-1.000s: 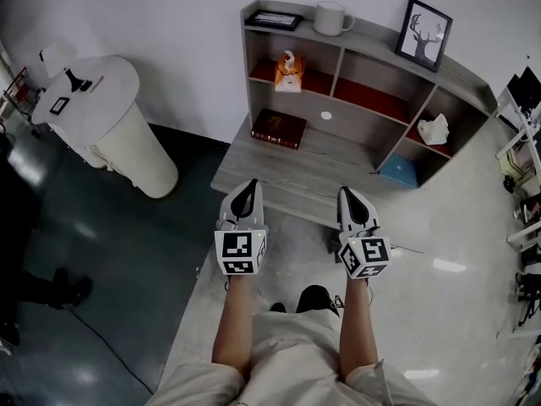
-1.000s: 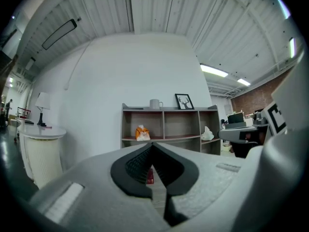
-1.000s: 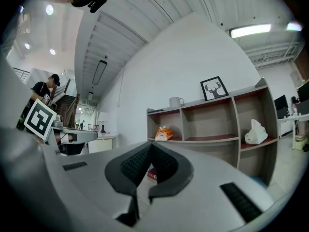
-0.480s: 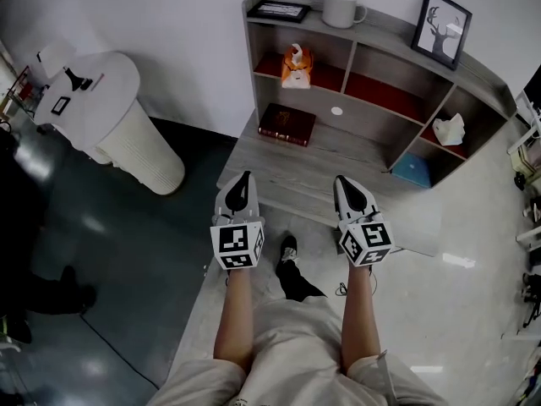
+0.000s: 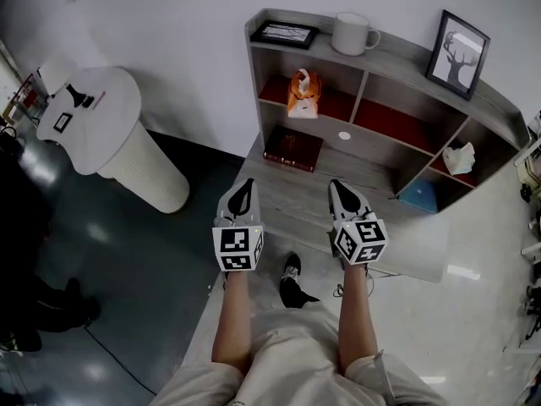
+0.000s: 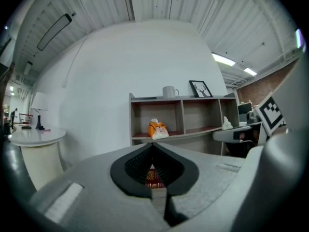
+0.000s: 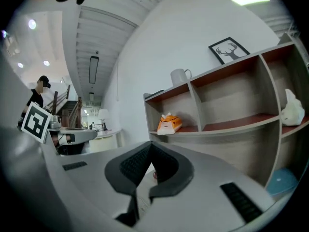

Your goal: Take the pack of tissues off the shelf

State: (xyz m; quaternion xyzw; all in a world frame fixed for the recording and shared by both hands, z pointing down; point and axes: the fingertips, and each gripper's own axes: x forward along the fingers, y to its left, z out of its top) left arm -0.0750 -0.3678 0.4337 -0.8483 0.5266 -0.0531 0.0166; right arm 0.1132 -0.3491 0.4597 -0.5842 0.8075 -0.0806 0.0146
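Note:
The pack of tissues (image 5: 304,91) is orange and white and stands in the upper left compartment of the grey shelf unit (image 5: 382,68). It also shows far ahead in the left gripper view as the tissue pack (image 6: 157,129) and in the right gripper view as the tissue pack (image 7: 170,123). My left gripper (image 5: 245,186) and right gripper (image 5: 338,186) are held side by side over the desk's front edge (image 5: 279,214), well short of the shelf. Both are shut with nothing between the jaws, as the left gripper (image 6: 152,144) and right gripper (image 7: 150,145) show close up.
A red book (image 5: 292,148) lies on the desk under the tissue compartment. On top of the shelf stand a mug (image 5: 353,33), a deer picture (image 5: 458,53) and a flat frame (image 5: 284,33). A white lump (image 5: 461,157) and blue item (image 5: 420,195) sit at right. A round white table (image 5: 101,129) stands left.
The shelf and desk have drawn closer and shifted right in the head view as the person steps forward. Both grippers stay shut and side by side.

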